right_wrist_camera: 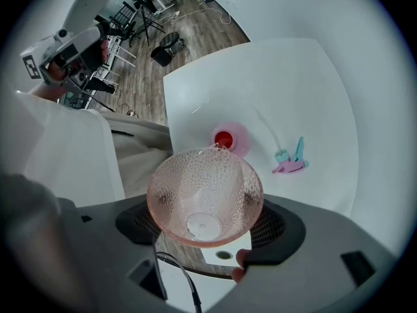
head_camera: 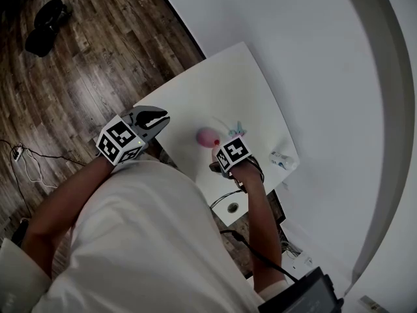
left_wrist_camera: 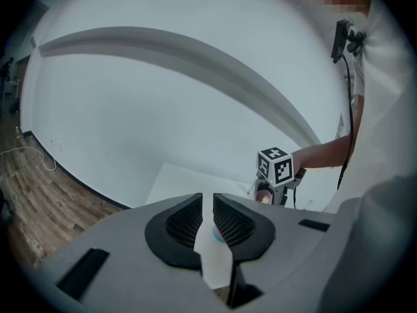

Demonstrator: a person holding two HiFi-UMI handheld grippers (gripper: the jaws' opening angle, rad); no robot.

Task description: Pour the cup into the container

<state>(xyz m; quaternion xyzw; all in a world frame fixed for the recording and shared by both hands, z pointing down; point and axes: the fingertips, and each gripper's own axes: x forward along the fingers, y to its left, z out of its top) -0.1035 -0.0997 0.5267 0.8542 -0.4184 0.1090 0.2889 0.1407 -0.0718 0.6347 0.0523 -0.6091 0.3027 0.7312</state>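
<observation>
We are clamping the right gripper (right_wrist_camera: 207, 204) on the cup (right_wrist_camera: 205, 186), one jaw pressing each side of its pink, dimpled wall. The cup's mouth is facing the right gripper view, and we are looking straight down to its clear base. It is hanging over the near edge of the table (right_wrist_camera: 293, 77). Just past its rim, the container (right_wrist_camera: 225, 139) is standing on the table, pink with red inside, apart from the cup. A blue and pink piece (right_wrist_camera: 291, 160) is lying near the container, to its right. We are holding the left gripper (left_wrist_camera: 208, 204) up off the table's left corner, its jaws drawn nearly together with only a thin slit between them, gripping nothing.
</observation>
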